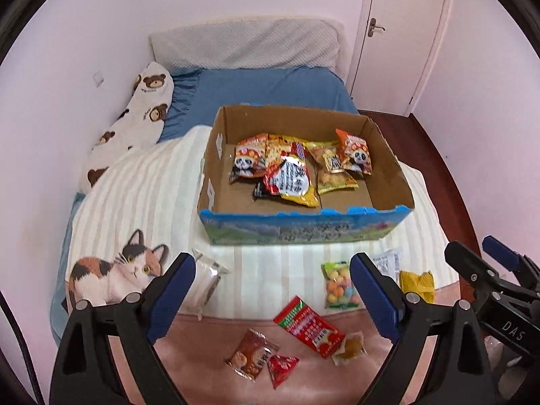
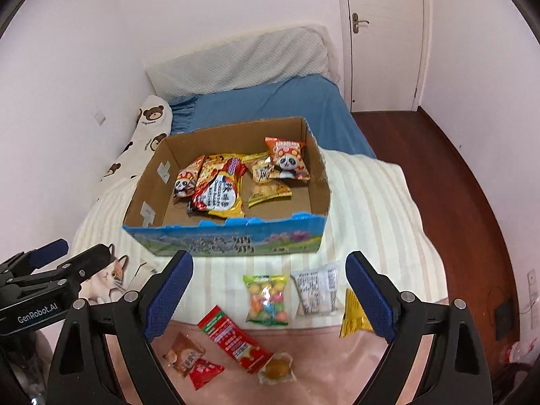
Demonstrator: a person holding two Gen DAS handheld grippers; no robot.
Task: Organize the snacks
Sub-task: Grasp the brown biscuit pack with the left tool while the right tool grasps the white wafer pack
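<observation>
A cardboard box [image 1: 305, 226] [image 2: 229, 239] sits on the bed with several snack packets inside, among them a panda packet [image 1: 356, 155] [image 2: 288, 160]. In front of it lie loose snacks: a colourful candy bag [image 1: 338, 285] [image 2: 268, 298], a long red packet [image 1: 308, 325] [image 2: 234, 339], a brown packet [image 1: 251, 357] [image 2: 184, 352], a small red packet [image 1: 281, 368] [image 2: 204, 371], a round clear-wrapped sweet [image 1: 351, 346] [image 2: 276, 368], a white packet [image 2: 317, 290], a yellow packet [image 1: 416, 283] [image 2: 352, 317]. My left gripper [image 1: 271, 293] and right gripper [image 2: 268, 293] hover open and empty above them.
A clear-wrapped packet [image 1: 207, 278] lies left of the candy, by a cat print [image 1: 114, 275] on the striped blanket. A bear-print pillow [image 1: 135, 114] lies along the left wall. Wooden floor [image 2: 455, 185] and a door [image 2: 384, 33] are to the right.
</observation>
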